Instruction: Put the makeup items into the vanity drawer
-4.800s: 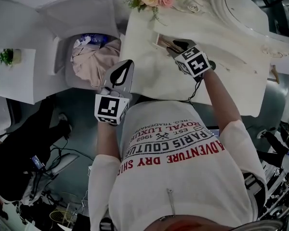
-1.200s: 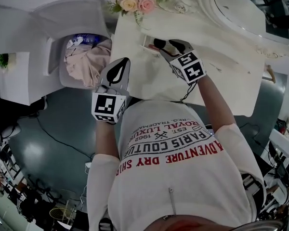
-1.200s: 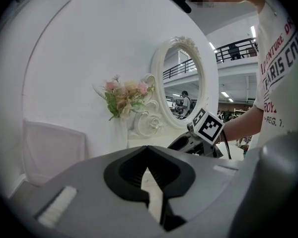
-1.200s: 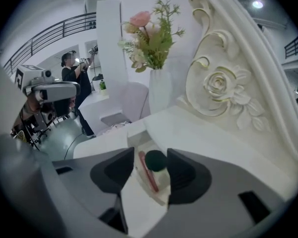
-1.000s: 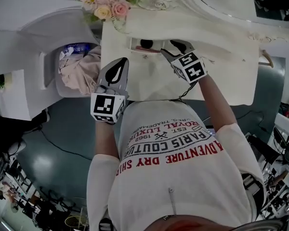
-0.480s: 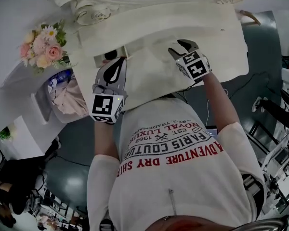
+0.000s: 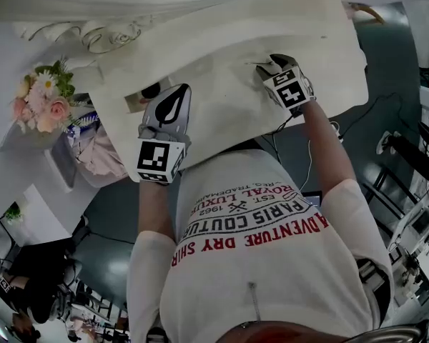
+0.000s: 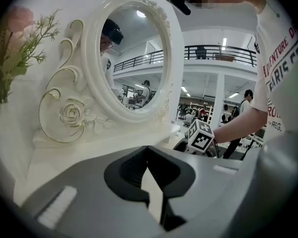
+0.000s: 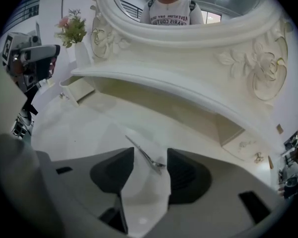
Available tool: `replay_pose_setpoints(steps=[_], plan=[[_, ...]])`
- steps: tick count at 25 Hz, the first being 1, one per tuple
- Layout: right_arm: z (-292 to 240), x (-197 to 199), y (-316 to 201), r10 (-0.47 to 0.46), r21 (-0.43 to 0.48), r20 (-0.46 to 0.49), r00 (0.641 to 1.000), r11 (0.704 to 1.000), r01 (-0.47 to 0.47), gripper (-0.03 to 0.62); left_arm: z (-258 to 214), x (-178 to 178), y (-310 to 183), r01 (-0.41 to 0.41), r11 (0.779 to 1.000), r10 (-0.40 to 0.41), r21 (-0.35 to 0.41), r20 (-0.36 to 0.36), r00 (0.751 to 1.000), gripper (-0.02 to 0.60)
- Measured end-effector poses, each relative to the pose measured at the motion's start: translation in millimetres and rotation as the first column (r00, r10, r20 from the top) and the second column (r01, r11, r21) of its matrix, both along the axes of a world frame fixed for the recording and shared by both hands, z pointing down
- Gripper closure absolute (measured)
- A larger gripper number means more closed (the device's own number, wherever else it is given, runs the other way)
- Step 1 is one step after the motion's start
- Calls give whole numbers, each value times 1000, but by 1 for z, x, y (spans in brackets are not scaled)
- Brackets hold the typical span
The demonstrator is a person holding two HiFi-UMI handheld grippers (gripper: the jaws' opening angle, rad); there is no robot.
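A thin silvery makeup tool [image 9: 145, 156] lies flat on the white vanity top [image 9: 84, 128]. My right gripper [image 9: 150, 168] hovers low over it, open, one jaw on each side and neither touching it. In the head view the right gripper [image 7: 267, 62] is over the right-middle of the top. The left drawer [image 7: 144, 94] stands pulled out with a dark item inside; it also shows as a small open box [image 9: 77, 89]. My left gripper [image 7: 181, 89] is shut and empty, its tips [image 8: 148, 150] together above the front left of the top.
An oval mirror [image 8: 134, 58] in an ornate white frame rises behind the top. A vase of pink flowers [image 7: 39, 98] stands at the far left. A shut small drawer [image 9: 244, 144] sits at the right under the mirror shelf. A bin with pink cloth [image 7: 100, 152] stands left of the vanity.
My right gripper has moved from the open left drawer rightward along the top and come down over the thin tool. The left gripper kept its place. The head view has swung round.
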State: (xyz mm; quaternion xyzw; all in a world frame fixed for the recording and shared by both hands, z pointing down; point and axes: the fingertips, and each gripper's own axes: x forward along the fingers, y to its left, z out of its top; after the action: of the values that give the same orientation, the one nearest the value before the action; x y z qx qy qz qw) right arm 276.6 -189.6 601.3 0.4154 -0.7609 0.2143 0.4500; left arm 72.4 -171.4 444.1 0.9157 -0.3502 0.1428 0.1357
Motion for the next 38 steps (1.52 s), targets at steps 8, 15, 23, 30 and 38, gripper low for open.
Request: replay_pose_setpoints(steps=[8,15,23,30,38], plan=[[9,0,2,46,-70,70,996,997,-41,507,7,-2,1,14,1000,-14,-15,9,1000,571],[4,-16,12,-54,-79,21,998,995,56,551,-2,-8,7,32,999,-32,2,5,999,571],[-49,-77,14,-242,25,68,968,970,241,551,-21,-40,15,114,992,-113,55,-9,994,571],[-77,-151,11,-379,92,110,919,924,371,551,-34,-93,31,221,971,-221,91,-6,975,571],[-89,-241,12,-510,111,173,842,860,498,551,-35,-163,59,380,920,-382,93,6,924,571]])
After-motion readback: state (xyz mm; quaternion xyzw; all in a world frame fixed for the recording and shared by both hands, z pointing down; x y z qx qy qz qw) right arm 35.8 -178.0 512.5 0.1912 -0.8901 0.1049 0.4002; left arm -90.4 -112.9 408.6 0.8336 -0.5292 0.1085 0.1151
